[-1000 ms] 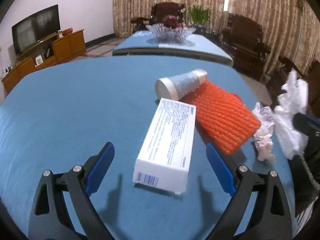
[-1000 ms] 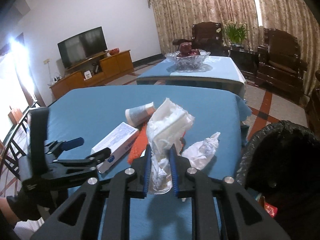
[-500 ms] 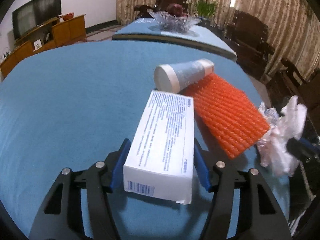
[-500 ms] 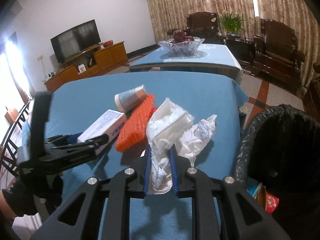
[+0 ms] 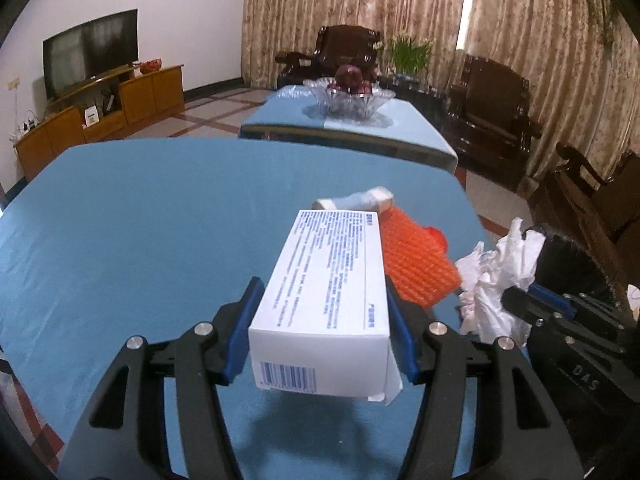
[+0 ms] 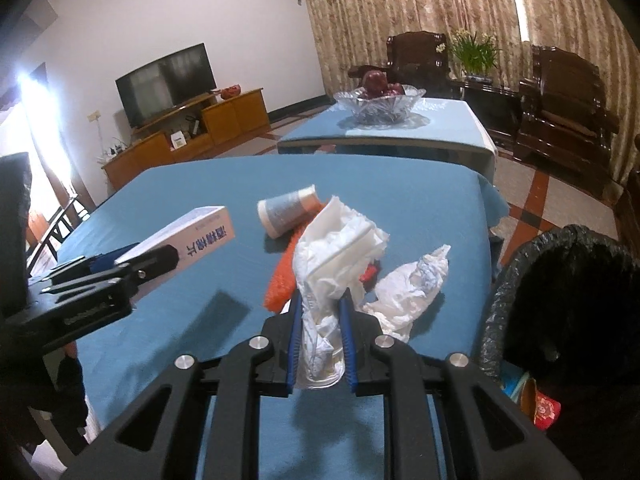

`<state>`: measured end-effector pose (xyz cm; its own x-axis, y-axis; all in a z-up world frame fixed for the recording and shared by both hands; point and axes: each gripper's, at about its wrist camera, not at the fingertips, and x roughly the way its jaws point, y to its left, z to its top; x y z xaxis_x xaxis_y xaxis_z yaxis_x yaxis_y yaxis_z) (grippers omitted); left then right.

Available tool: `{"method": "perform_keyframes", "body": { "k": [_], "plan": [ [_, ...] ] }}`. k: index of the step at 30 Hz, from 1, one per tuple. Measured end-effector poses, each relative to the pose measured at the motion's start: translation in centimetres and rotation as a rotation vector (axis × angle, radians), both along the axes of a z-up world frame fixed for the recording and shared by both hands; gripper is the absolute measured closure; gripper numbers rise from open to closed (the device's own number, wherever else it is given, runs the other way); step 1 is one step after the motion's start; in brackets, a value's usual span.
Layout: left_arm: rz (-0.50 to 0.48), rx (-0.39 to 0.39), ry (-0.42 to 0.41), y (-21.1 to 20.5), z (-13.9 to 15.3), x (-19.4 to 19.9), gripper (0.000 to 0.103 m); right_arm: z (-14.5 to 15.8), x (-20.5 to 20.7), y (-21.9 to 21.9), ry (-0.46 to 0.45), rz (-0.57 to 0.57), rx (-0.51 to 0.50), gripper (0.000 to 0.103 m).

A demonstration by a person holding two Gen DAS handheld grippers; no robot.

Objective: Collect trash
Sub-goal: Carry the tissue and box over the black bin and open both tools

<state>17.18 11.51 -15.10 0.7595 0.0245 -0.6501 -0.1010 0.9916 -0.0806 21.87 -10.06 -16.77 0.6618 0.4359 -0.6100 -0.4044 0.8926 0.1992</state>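
Observation:
My left gripper (image 5: pixel 320 316) is shut on a white carton box (image 5: pixel 328 296) and holds it above the blue table (image 5: pixel 140 220); the box also shows in the right wrist view (image 6: pixel 192 236). My right gripper (image 6: pixel 322 336) is shut on a white crumpled plastic bag (image 6: pixel 336 248), which also shows in the left wrist view (image 5: pixel 500 276). On the table lie an orange foam net (image 5: pixel 416 264), a paper cup on its side (image 6: pixel 286 210) and a crumpled tissue (image 6: pixel 412 280).
A bin lined with a black bag (image 6: pixel 560 304) stands by the table's right edge with some trash inside. Beyond is a second table with a glass fruit bowl (image 5: pixel 348 98), dark wooden chairs (image 5: pixel 492 108) and a TV cabinet (image 5: pixel 100 112).
My left gripper closed on the carton box and lifted it off the table. My right gripper kept its hold on the plastic bag and shifted slightly.

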Motion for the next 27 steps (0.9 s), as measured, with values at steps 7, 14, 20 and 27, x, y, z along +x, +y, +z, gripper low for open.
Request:
{"method": "perform_keyframes", "body": {
  "k": [7, 14, 20, 27],
  "plan": [
    [-0.013, 0.01, -0.051, -1.3, 2.4, -1.2, 0.047, 1.8, -1.1, -0.7, -0.039, -0.003, 0.015, 0.085],
    [-0.042, 0.015, -0.085, -3.3, 4.1, -1.7, 0.047, 3.4, -2.3, -2.6, -0.072, -0.031, 0.023, 0.085],
    [-0.099, 0.006, -0.098, -6.2, 4.7, -1.7, 0.047, 4.2, -3.0, -5.8, -0.086, -0.091, 0.013, 0.085],
    [-0.191, -0.009, -0.111, -10.8, 5.0, -0.7, 0.048, 4.8, -3.1, -10.3, -0.097, -0.184, 0.007, 0.085]
  ]
}}
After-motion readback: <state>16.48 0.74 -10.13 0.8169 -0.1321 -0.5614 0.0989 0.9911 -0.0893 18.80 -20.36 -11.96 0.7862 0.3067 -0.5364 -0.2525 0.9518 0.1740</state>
